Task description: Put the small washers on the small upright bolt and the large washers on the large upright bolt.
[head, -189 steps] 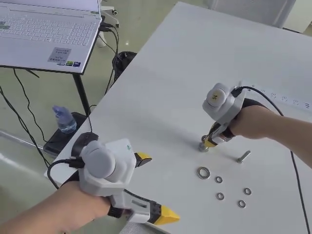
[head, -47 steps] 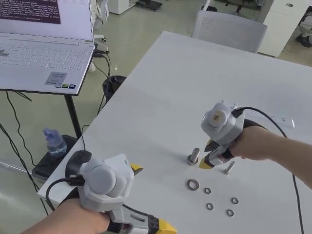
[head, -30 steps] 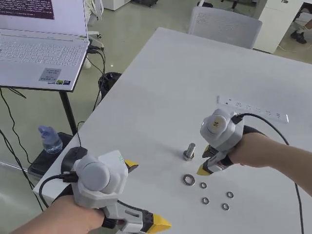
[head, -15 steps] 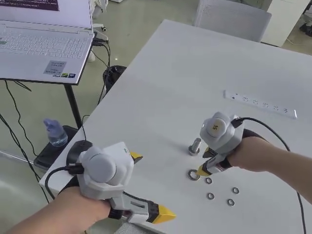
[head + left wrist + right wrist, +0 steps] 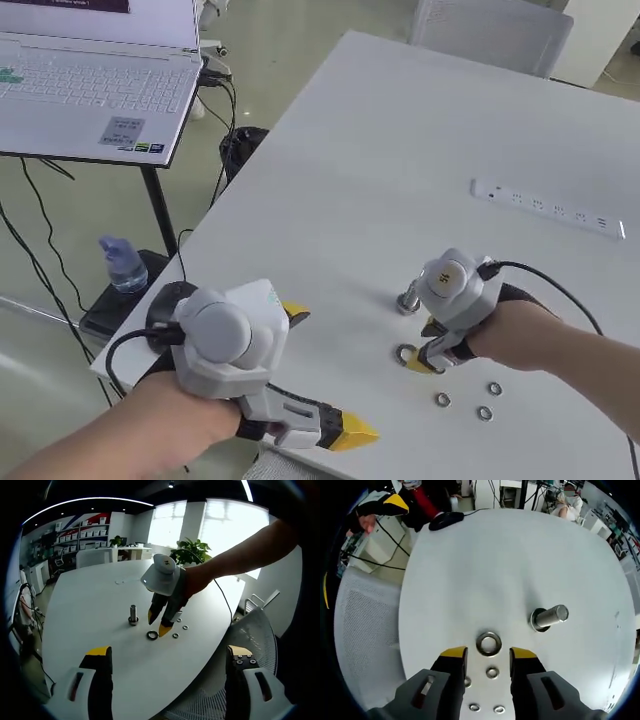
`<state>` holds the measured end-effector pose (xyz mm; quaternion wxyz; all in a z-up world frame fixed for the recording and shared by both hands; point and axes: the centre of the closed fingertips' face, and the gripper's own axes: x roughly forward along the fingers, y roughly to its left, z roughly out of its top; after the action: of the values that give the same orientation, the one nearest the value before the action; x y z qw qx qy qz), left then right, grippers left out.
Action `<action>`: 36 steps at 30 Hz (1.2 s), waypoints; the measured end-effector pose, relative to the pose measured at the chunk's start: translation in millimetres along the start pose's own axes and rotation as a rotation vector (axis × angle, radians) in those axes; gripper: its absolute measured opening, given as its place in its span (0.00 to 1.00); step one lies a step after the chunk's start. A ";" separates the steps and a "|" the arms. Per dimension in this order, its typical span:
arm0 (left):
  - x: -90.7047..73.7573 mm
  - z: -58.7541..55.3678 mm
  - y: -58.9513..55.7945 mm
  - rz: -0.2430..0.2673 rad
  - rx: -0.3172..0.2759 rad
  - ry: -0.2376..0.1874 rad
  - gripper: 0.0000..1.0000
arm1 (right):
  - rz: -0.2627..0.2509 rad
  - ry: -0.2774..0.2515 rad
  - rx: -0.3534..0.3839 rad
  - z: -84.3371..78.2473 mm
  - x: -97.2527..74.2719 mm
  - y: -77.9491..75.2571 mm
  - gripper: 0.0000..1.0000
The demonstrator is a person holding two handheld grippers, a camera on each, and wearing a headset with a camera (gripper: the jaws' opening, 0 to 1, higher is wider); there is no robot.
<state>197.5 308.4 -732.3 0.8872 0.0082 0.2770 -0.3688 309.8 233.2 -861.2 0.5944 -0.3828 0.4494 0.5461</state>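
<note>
The table (image 5: 400, 150) top is smooth, matt white. The large washer (image 5: 488, 644), small washers (image 5: 492, 672) and upright bolt (image 5: 550, 616) are bright polished metal (the bolt's shank catches the light). The left gripper (image 5: 170, 652) and right gripper (image 5: 488, 653) have smooth white plastic shells and matt yellow jaw tips.

Around the white table
A white table (image 5: 400, 150) carries a white power strip (image 5: 548, 208) near its far edge, and a grey chair (image 5: 490, 30) stands beyond it. To the left, an open laptop (image 5: 100, 85) sits on a black-legged stand, with a plastic bottle (image 5: 122, 265) lower down beside it.
</note>
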 end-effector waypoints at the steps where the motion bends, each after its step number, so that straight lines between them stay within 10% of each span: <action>1: -0.1 -0.1 -0.1 0.000 -0.002 -0.001 0.94 | 0.000 0.004 -0.001 -0.8 1.3 0.4 0.35; 36: -2.3 -8.8 2.6 -0.006 0.000 0.023 0.89 | -0.032 0.042 -0.031 -2.0 18.2 -0.1 0.33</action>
<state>193.6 313.6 -739.2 0.8829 0.0119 0.2873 -0.3713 309.7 236.8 -879.1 0.5877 -0.4103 0.4470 0.5352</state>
